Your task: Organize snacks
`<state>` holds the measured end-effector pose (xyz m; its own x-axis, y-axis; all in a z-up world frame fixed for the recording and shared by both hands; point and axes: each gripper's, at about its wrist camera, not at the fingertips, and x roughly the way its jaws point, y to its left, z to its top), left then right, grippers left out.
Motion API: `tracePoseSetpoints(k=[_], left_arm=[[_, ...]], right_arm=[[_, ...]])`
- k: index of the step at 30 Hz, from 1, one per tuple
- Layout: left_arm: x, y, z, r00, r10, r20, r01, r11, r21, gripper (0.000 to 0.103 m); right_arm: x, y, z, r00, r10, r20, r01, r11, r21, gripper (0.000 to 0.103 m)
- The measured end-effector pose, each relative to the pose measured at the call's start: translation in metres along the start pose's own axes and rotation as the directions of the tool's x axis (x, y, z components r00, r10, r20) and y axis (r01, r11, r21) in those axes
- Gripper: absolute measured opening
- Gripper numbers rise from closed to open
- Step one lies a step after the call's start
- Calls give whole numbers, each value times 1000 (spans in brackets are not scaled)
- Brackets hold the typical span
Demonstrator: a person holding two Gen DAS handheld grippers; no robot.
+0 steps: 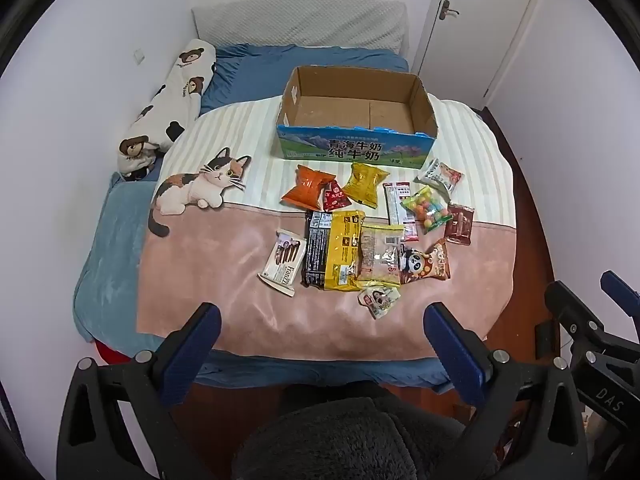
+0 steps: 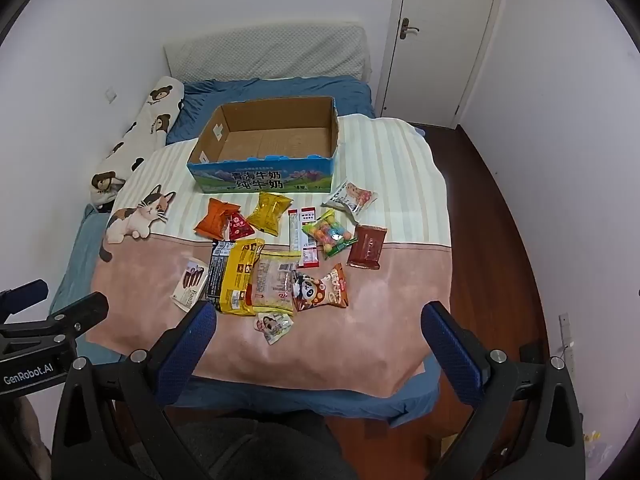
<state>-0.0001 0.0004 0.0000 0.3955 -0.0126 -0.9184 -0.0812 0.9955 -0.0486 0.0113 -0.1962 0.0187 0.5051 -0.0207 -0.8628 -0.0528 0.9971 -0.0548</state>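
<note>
Several snack packets lie on the bed's blanket in front of an open, empty cardboard milk box (image 1: 356,148) (image 2: 262,178). They include an orange bag (image 1: 306,186) (image 2: 216,218), a yellow bag (image 1: 365,182) (image 2: 269,213), a yellow-black pack (image 1: 342,250) (image 2: 238,276), a candy-ball bag (image 1: 428,208) (image 2: 330,234), a panda bag (image 1: 424,266) (image 2: 320,290) and a white Franzi pack (image 1: 284,262) (image 2: 190,284). My left gripper (image 1: 322,320) and right gripper (image 2: 319,320) are both open and empty, held apart from the packets near the bed's front edge.
The blanket (image 1: 224,288) (image 2: 380,312) has a cat print (image 1: 200,188) (image 2: 136,218). A bear-print pillow (image 1: 176,92) (image 2: 140,132) lies by the left wall. A white door (image 1: 472,12) (image 2: 436,36) is at the back right. Wooden floor (image 2: 500,216) runs along the bed's right side.
</note>
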Motion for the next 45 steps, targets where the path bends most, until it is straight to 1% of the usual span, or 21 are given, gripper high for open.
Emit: tracePoseSetpoints(k=[4, 9, 11, 12, 17, 20, 26, 29, 38, 45], left_arm=[[0, 0, 0, 1000, -6, -1, 6, 1000, 3, 103], [-1, -1, -1, 1000, 2, 3, -2, 1000, 5, 103], [-4, -4, -5, 1000, 2, 4, -2, 1000, 4, 103], [-3, -3, -4, 1000, 3, 5, -3, 1000, 6, 103], [-3, -3, -4, 1000, 0, 2, 0, 1000, 7, 103], [-3, -9, -7, 1000, 0, -4, 0, 1000, 8, 103], [-4, -6, -4, 1000, -1, -1, 1, 1000, 9, 103], [-10, -10, -2, 1000, -4, 6, 4, 1000, 21, 103], [0, -14, 8, 1000, 0, 6, 0, 1000, 16, 103], [4, -12, 10, 1000, -1, 6, 1, 1000, 14, 103]], right_arm=[[-4, -2, -3, 1000, -12, 15, 12, 1000, -4, 103], [-8, -4, -6, 1000, -13, 13, 13, 1000, 1, 103], [-9, 5, -5, 1000, -15, 9, 15, 1000, 3, 103], [-10, -3, -10, 1000, -8, 11, 8, 1000, 14, 103], [-11, -5, -12, 1000, -3, 0, 3, 1000, 30, 103], [-12, -6, -13, 1000, -1, 1, 1, 1000, 29, 103], [-13, -4, -16, 1000, -1, 6, 1, 1000, 28, 103], [-12, -4, -14, 1000, -3, 8, 3, 999, 32, 103], [-8, -4, -9, 1000, -6, 13, 5, 999, 37, 103], [1, -6, 1, 1000, 0, 6, -1, 999, 35, 103]])
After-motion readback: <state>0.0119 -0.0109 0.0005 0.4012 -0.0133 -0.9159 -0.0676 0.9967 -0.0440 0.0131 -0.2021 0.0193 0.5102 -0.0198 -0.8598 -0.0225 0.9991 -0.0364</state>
